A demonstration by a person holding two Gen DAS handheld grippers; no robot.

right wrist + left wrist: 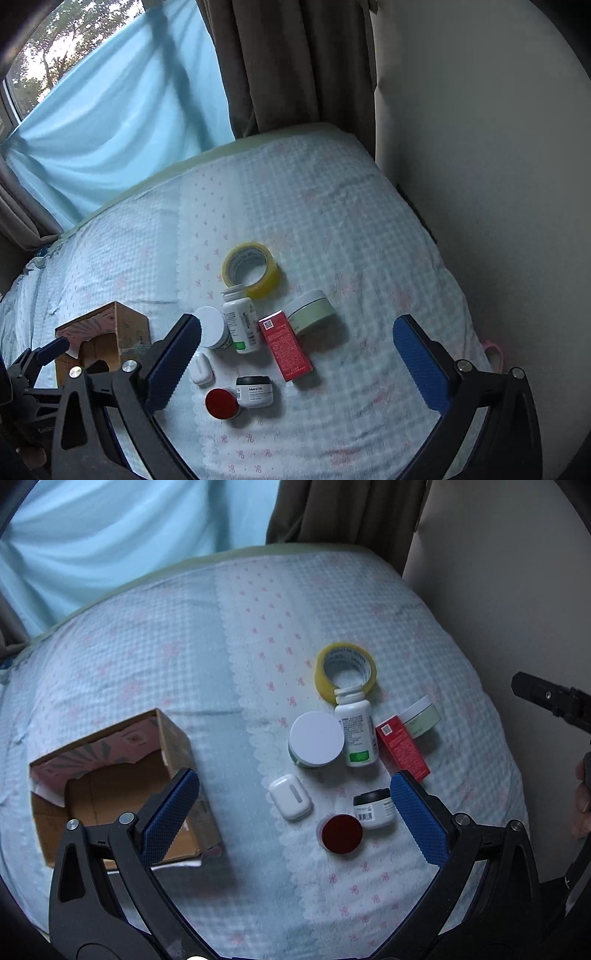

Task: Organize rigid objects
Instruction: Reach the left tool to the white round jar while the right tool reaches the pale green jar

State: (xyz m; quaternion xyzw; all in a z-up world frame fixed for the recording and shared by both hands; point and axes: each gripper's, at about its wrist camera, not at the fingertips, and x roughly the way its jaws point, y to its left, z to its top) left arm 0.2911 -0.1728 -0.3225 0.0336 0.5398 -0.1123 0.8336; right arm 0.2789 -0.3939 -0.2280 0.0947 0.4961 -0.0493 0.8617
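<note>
Eight small rigid items sit clustered on a quilted pale-blue bedspread [155,657] w/ pink bow print, plus one open cardboard box [122,786] well apart to their left.

Left wrist view: left gripper [293,814] hangs above the bed, blue textured pads spread wide, nothing held. Under it a smooth white earbud case [290,801], rounded rectangle, lying flat. Beside that a round dark-red lid jar [341,833] touching a small white tub w/ black cap [373,808]. Farther back: wide round jar w/ flat white lid [316,744], just beside a white plastic pill bottle [356,731] lying on its side, green patch on the label, its neck touching a glossy yellow tape roll [345,672]. A red carton [402,747], rectangular, lies at an angle; a pale-green cream jar [423,716] is tilted against its far end. Box is brown corrugated, torn pink-patterned flaps, inside looks empty. Part of the right gripper's black frame at far right edge.

Right wrist view: right gripper [297,365] also wide open, empty, above the same cluster: tape roll [251,269], pill bottle [242,321], white-lid jar [212,328], red carton [284,345], green jar [310,310], earbud case [201,369], red-lid jar [221,403], black-cap tub [254,391]. Box [107,332] at left, left gripper [55,349] by it. Light-blue curtain [122,122] and brown drape [288,62] behind the bed.
</note>
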